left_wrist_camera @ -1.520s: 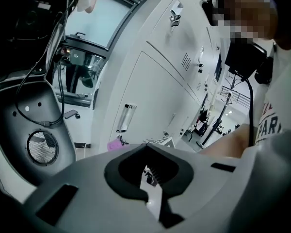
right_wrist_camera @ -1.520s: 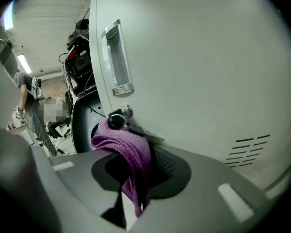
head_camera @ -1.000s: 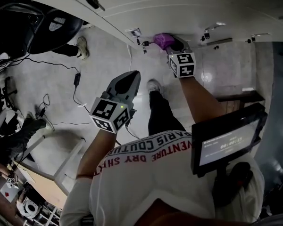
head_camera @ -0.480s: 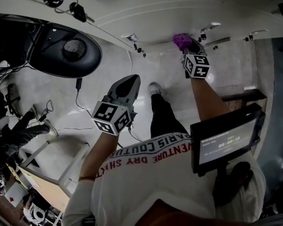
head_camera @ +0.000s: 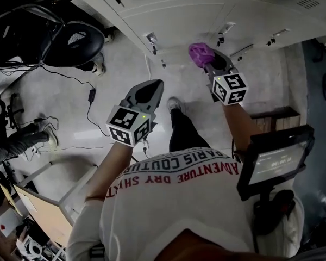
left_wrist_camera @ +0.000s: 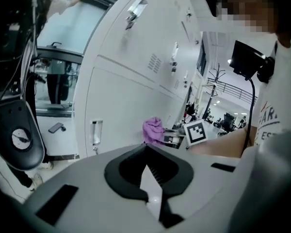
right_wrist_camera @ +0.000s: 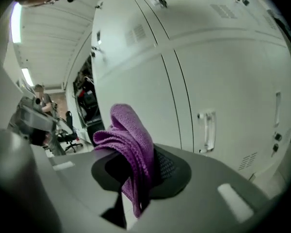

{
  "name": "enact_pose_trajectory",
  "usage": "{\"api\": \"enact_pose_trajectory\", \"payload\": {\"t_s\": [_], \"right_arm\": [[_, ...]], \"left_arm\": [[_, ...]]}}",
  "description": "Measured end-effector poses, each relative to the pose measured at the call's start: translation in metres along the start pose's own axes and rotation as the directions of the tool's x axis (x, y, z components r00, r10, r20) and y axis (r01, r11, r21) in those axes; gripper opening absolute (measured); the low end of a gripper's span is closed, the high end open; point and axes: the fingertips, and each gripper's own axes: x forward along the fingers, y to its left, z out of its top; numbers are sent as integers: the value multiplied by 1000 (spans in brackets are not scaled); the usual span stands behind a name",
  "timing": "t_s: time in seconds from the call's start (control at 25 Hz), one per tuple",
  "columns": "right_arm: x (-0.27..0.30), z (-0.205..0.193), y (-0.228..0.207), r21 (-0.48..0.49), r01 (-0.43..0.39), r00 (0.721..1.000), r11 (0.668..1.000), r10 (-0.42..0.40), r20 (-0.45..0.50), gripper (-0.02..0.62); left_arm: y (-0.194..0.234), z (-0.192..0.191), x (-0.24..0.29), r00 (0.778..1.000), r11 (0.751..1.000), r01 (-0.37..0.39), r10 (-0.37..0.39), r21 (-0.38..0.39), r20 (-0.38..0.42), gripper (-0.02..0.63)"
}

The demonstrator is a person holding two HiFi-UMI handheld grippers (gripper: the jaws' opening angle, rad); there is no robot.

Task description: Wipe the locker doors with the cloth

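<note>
A purple cloth (head_camera: 200, 52) sticks out of my right gripper (head_camera: 209, 63), which is shut on it. It is held close to the white locker doors (head_camera: 174, 10); I cannot tell whether it touches them. In the right gripper view the cloth (right_wrist_camera: 131, 144) folds over the jaws of the right gripper (right_wrist_camera: 136, 183), with a locker door (right_wrist_camera: 223, 81) and its handle (right_wrist_camera: 206, 130) just beyond. My left gripper (head_camera: 148, 90) hangs lower, over the floor, shut on nothing. From the left gripper (left_wrist_camera: 150, 176) I see the cloth (left_wrist_camera: 153, 129) beside the locker doors (left_wrist_camera: 126, 81).
A black office chair (head_camera: 70, 39) stands at the left by the lockers, with cables (head_camera: 70, 75) trailing over the floor. A monitor on a stand (head_camera: 277, 159) is at my right, a wooden bench (head_camera: 271, 118) behind it. A table frame (head_camera: 49, 200) sits lower left.
My right gripper has carried the cloth to the right along the locker row. The head view has tilted. The left gripper has hardly moved.
</note>
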Motion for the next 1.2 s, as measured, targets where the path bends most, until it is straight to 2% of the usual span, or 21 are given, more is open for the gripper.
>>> {"api": "enact_pose_trajectory", "payload": {"t_s": [0.12,0.24,0.4,0.52,0.76,0.92,1.04,1.2], "right_arm": [[-73,53,45,-12,-96,995,995,97,30,72],[-147,90,85,-35,-148,987,988,150,54,72],[-242,106,139,-31,-162,982,986,164,98,72],[-299,106,170,-50,-167,980,985,172,96,72],[-394,103,218,-46,-215,973,976,218,81,72],[-460,92,230,-69,-246,965,967,251,76,74],[-521,64,233,-57,-253,963,966,257,85,74],[-627,2,238,-32,-245,966,969,247,82,74]], "left_arm": [[-46,32,-34,997,997,17,-23,74,75,2],[-93,53,-71,989,991,36,-54,126,139,2],[-172,49,-121,980,973,74,-112,218,168,2],[-222,44,-150,973,965,103,-148,242,177,2],[-304,21,-200,969,961,136,-180,242,167,2],[-362,4,-221,961,959,135,-188,251,202,2],[-418,-33,-233,959,960,129,-185,249,216,2],[-516,-114,-246,960,962,153,-200,227,196,2]]}}
